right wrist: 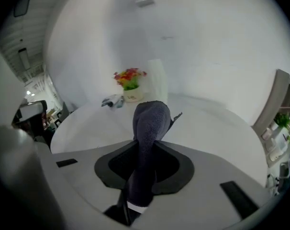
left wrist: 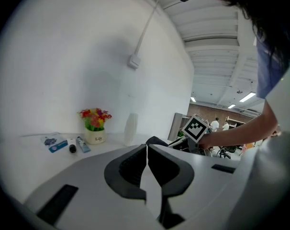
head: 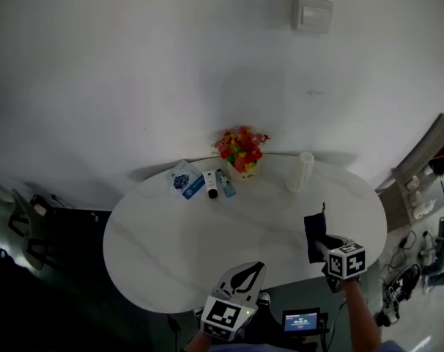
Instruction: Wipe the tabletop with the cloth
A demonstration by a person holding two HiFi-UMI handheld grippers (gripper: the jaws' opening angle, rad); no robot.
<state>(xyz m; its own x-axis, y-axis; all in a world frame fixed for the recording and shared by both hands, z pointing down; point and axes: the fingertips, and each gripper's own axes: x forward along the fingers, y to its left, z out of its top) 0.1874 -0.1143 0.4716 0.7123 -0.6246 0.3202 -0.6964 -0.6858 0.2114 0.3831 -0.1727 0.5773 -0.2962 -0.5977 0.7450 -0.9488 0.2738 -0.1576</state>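
Note:
A dark grey cloth [right wrist: 148, 143] is pinched between the jaws of my right gripper [right wrist: 144, 150], which is shut on it. In the head view that cloth [head: 315, 235] hangs over the near right part of the white oval tabletop [head: 178, 240], with the right gripper [head: 326, 249] just behind it. My left gripper [head: 253, 272] sits at the table's near edge, left of the right one. Its jaws meet with nothing between them in the left gripper view [left wrist: 147, 155].
Along the far side of the table stand a pot of red and yellow flowers [head: 242, 152], a white vase [head: 301, 171], a blue packet [head: 186, 180] and two small tubes [head: 217, 184]. A shelf unit [head: 426, 174] stands to the right, dark chairs [head: 42, 229] to the left.

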